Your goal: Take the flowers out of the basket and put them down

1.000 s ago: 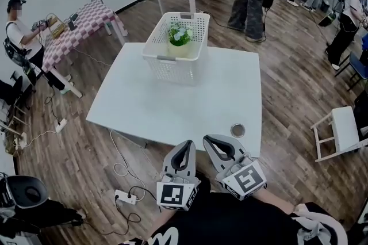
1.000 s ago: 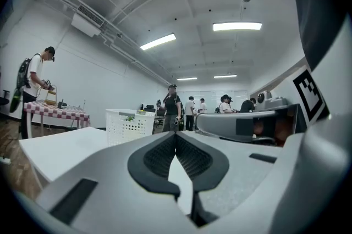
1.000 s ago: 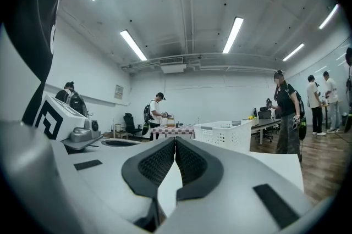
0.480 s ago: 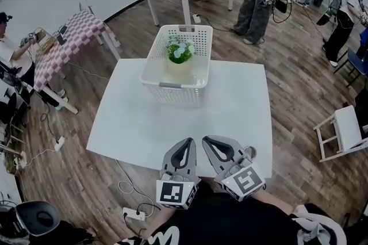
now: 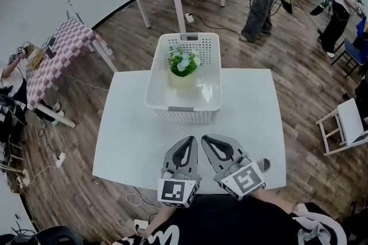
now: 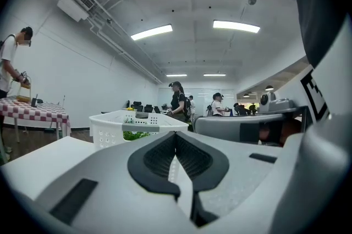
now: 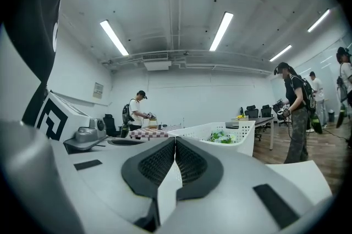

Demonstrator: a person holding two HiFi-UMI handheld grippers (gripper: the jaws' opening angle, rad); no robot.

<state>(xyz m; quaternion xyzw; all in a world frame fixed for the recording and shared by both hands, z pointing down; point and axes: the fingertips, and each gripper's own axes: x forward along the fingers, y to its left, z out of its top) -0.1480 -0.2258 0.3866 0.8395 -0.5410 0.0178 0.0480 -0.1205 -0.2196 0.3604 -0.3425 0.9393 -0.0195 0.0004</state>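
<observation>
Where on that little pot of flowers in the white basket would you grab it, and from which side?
Probably the pale pot beneath the flowers, gripped across its rim, coming straight down from above. It stands upright, and the walls of the basket rise around it on every side, so only the open top looks free. The blooms themselves would likely crush.

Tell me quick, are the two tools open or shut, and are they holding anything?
Left tool: shut, holding nothing.
Right tool: shut, holding nothing.
</observation>
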